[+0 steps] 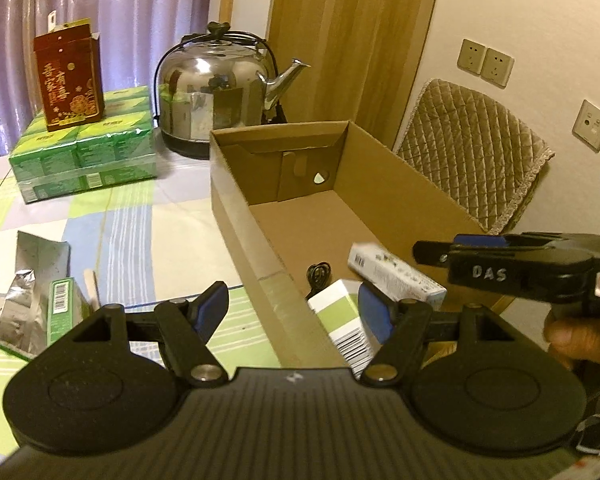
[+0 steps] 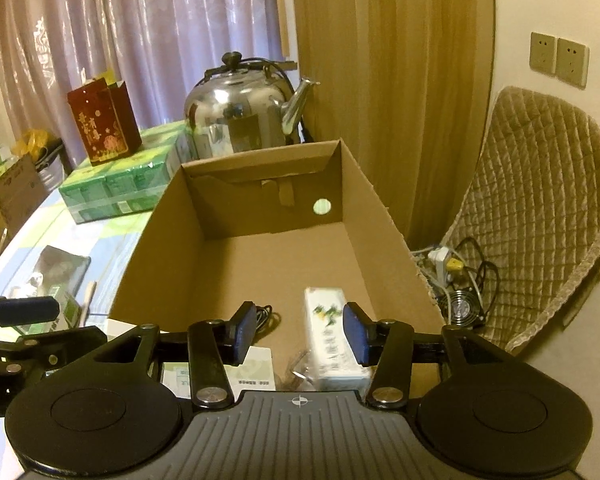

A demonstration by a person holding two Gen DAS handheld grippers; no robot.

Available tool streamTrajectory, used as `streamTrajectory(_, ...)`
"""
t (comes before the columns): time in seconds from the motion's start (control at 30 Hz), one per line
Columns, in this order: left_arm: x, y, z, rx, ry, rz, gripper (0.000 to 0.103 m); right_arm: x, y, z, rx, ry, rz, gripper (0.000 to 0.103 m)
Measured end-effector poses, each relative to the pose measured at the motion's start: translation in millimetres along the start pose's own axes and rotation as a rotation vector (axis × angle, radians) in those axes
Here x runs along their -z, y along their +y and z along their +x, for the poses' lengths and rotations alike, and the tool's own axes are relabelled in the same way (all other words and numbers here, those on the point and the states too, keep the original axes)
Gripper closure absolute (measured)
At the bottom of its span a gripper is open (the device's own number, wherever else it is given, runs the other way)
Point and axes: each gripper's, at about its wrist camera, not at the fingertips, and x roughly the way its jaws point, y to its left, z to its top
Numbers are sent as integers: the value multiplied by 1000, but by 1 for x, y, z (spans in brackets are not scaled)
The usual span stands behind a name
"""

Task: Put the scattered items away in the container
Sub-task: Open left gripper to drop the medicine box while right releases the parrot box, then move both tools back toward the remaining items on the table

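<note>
Both grippers gaping, L gripper (image 1: 296,312) low & level, R gripper (image 2: 300,332) beside it, hand (image 1: 576,340) gripping its handle.

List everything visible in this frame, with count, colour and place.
cardboard box: 1, brown, open, on the table
white carton: 1, inside the box, near end
green-white carton: 1, inside the box
black cord: 1, inside the box
foil pouches: 2, silver, table left
kettle: 1, steel, behind the box
tissue pack: 1, green, far left
red box: 1, atop the pack
chair: 1, beige quilted, right
left gripper: open
right gripper: open, over the box
</note>
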Motion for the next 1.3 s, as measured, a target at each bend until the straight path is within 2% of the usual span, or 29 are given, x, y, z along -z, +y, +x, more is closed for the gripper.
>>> streamTrajectory(0.73,41,35,-54,-63,22,-36,36,24,44,-55,-24,-8,-16,48)
streamTrajectory(0.83,47,40,-63,-74,26,-38,35,28,54,-62,-35,-13,-15,43)
streamTrajectory(1.0,56,53,-77,-98,33,-50,34,32,72,-74,-53,-23,-22,29)
streamTrajectory(1.3,82,88,-106,-169,41,-84,23,37,112,-87,-106,-38,-71,11)
